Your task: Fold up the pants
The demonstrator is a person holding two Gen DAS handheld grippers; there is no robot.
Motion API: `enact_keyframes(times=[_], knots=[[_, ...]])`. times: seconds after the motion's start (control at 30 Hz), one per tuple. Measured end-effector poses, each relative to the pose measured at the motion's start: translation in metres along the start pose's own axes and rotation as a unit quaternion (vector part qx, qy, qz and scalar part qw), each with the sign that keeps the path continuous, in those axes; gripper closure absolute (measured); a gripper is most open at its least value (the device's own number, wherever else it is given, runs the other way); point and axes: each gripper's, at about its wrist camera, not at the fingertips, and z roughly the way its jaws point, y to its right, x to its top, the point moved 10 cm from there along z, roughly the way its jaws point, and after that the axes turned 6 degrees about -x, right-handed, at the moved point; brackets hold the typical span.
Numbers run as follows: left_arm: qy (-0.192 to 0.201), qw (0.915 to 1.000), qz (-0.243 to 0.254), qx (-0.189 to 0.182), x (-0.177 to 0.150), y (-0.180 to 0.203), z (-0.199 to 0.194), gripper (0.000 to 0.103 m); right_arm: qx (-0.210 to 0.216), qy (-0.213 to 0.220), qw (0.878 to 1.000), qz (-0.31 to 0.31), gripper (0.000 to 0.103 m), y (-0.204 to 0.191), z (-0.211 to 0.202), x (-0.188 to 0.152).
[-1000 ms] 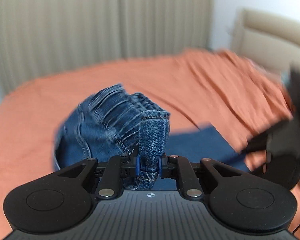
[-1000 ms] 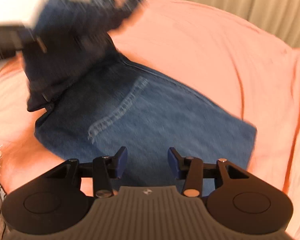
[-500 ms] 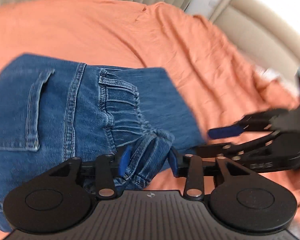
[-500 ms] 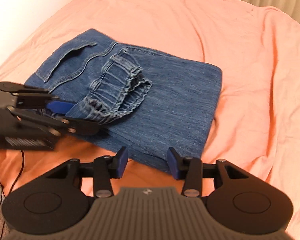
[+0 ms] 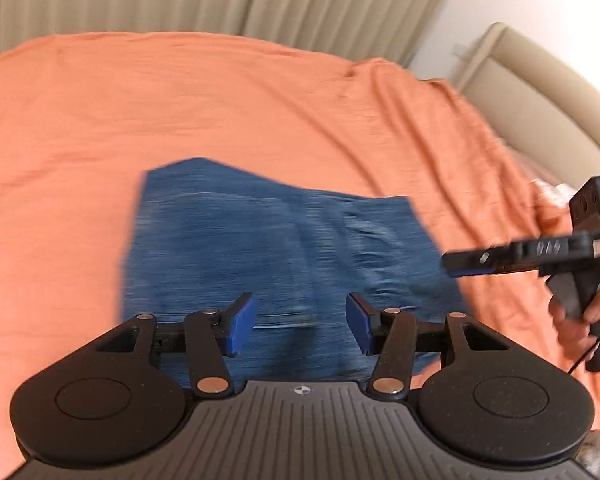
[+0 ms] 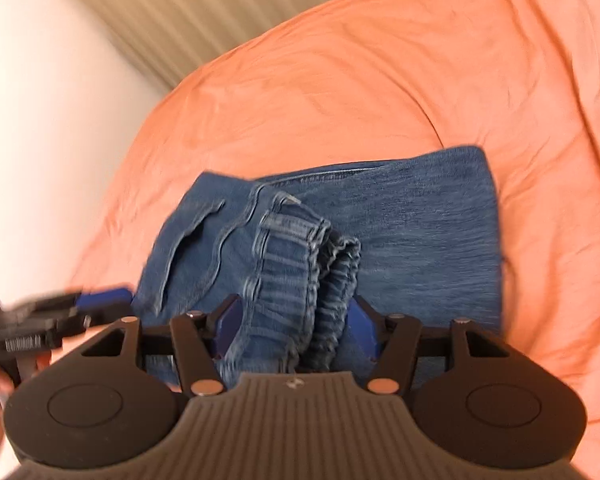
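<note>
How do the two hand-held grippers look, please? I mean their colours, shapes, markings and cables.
Both look alike. The left hand-held gripper has black linkage arms with silver pivot pins, two round black discs, blue pads on its fingers and a ribbed grey body with a small round emblem. The right hand-held gripper matches it. From the side, it shows a grey handle and a thin black cable.

I can't read any text, brand or number from here. My left gripper (image 5: 299,326) carries a small round crosshair mark on its ribbed grey housing, and my right gripper (image 6: 293,334) has a small emblem in the same spot, too blurred to make out. The left gripper's side bears a pale label strip in the right wrist view, smeared beyond reading.
</note>
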Motion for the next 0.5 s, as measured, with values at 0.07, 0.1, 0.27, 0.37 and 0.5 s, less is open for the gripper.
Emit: enact_keyframes(times=[0.07, 0.1, 0.27, 0.37, 0.5], knots=[[0.000, 0.9998, -0.009, 0.015, -0.001, -0.018, -0.005, 0.043, 0.019, -0.003, 0.999, 0.041, 0.041, 0.004, 0.016, 0.007], [0.003, 0.9997, -0.012, 0.020, -0.001, -0.026, -0.008, 0.043, 0.029, -0.006, 0.998, 0.060, 0.040, 0.006, 0.023, 0.009], [0.007, 0.9987, -0.039, 0.034, 0.004, -0.057, -0.003, 0.044, 0.052, -0.018, 0.992, 0.117, 0.037, 0.013, 0.060, 0.019], [0.003, 0.9983, -0.048, 0.032, 0.003, -0.069, 0.005, 0.044, 0.060, -0.021, 0.989, 0.133, 0.040, 0.015, 0.080, 0.023], [-0.004, 0.9983, -0.047, 0.035, -0.001, -0.074, 0.015, 0.044, 0.084, -0.022, 0.984, 0.155, 0.050, 0.016, 0.101, 0.026]])
